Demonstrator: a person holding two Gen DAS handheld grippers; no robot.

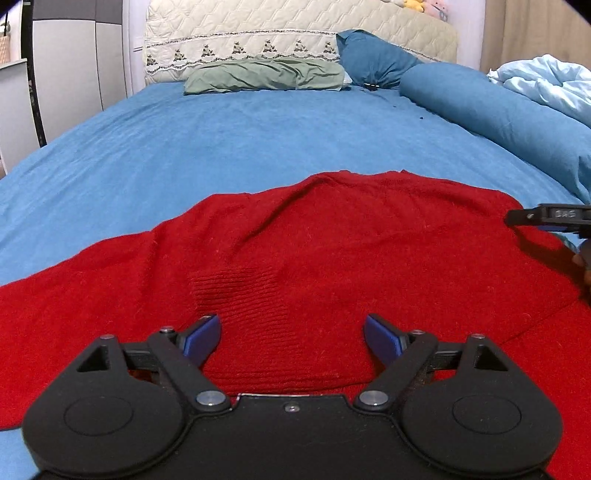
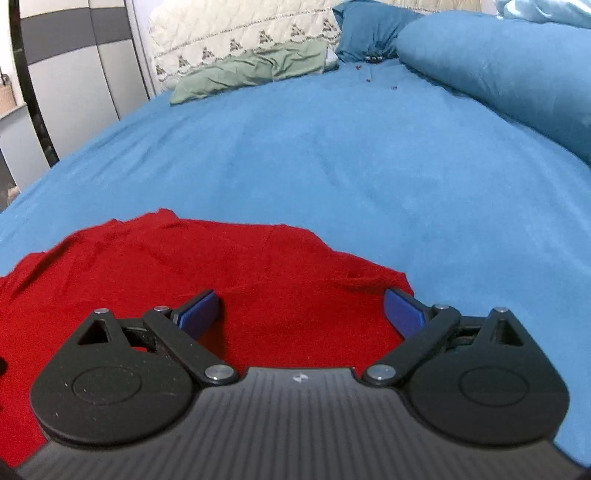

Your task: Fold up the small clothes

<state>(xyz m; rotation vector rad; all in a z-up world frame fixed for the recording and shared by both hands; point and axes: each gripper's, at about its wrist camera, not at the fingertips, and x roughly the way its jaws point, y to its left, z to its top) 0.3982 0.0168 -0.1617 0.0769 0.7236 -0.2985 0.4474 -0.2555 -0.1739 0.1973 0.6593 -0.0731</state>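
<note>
A red knit garment (image 1: 332,240) lies spread on the blue bed sheet (image 1: 221,147), with a ribbed cuff folded onto its middle. My left gripper (image 1: 291,334) is open and empty, low over the garment's near part. My right gripper (image 2: 301,308) is open and empty over the garment's right part (image 2: 258,266), its right finger near the garment's right edge. The right gripper also shows at the right edge of the left wrist view (image 1: 550,218).
A green pillow (image 1: 266,75), a dark blue pillow (image 1: 373,59) and a quilted cream headboard (image 1: 295,29) lie at the far end. A long blue bolster (image 1: 498,110) and a pale blue quilt (image 1: 546,81) lie at the right. A grey wardrobe (image 1: 74,55) stands at the left.
</note>
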